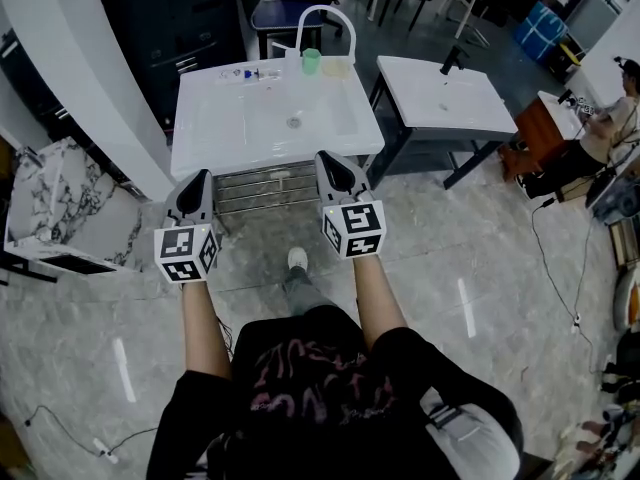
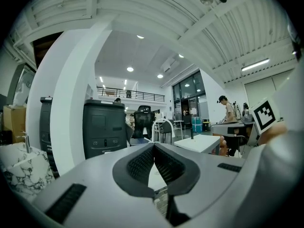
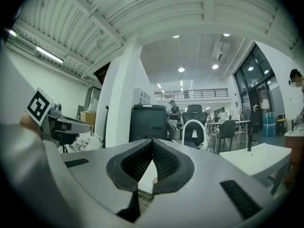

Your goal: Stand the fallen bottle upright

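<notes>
Both pairs of jaws are clenched on nothing, the left gripper (image 1: 199, 178) and right gripper (image 1: 327, 158) held level at the near edge of the white tabletop (image 1: 215, 128). Along its far edge stand an arched tap (image 1: 326, 7) and a green cup (image 1: 311, 61). Left of the cup, the small bottle (image 1: 250, 72) lies on its side.

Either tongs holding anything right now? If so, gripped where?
Nothing held: the left tongs and the right tongs are both shut, tips together, with nothing between them.
</notes>
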The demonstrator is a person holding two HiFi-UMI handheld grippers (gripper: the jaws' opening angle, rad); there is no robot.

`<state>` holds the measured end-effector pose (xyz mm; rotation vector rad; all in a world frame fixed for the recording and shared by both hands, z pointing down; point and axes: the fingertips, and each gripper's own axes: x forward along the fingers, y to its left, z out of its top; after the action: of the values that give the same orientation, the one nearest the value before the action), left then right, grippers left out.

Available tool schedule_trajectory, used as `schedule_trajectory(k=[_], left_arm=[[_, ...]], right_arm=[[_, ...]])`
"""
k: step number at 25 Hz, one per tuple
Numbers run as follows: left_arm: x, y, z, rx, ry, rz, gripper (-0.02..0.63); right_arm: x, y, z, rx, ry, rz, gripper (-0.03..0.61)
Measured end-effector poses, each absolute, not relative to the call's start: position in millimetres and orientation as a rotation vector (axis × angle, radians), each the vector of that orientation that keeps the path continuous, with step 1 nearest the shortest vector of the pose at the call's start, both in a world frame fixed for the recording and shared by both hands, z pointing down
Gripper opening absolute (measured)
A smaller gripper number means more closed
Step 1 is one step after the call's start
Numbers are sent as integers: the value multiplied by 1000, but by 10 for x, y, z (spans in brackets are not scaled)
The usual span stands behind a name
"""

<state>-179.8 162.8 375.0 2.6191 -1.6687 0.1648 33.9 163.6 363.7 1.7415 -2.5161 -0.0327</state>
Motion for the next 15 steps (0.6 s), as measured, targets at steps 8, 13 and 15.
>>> schedule_trajectory(k=[8,13,15], left_arm=[[-1904,1101,3898,2592,-1669,207,11],[-1965,582,4034,2568,-1669,239,11],[-1949,364,4100,2557,-1665,255,11]], right_arm=[[251,1068,3811,1714,-2518,13,14],[221,503,3944,1701,-2517,49,14],[235,263,4004,1692,-2515,65,14]])
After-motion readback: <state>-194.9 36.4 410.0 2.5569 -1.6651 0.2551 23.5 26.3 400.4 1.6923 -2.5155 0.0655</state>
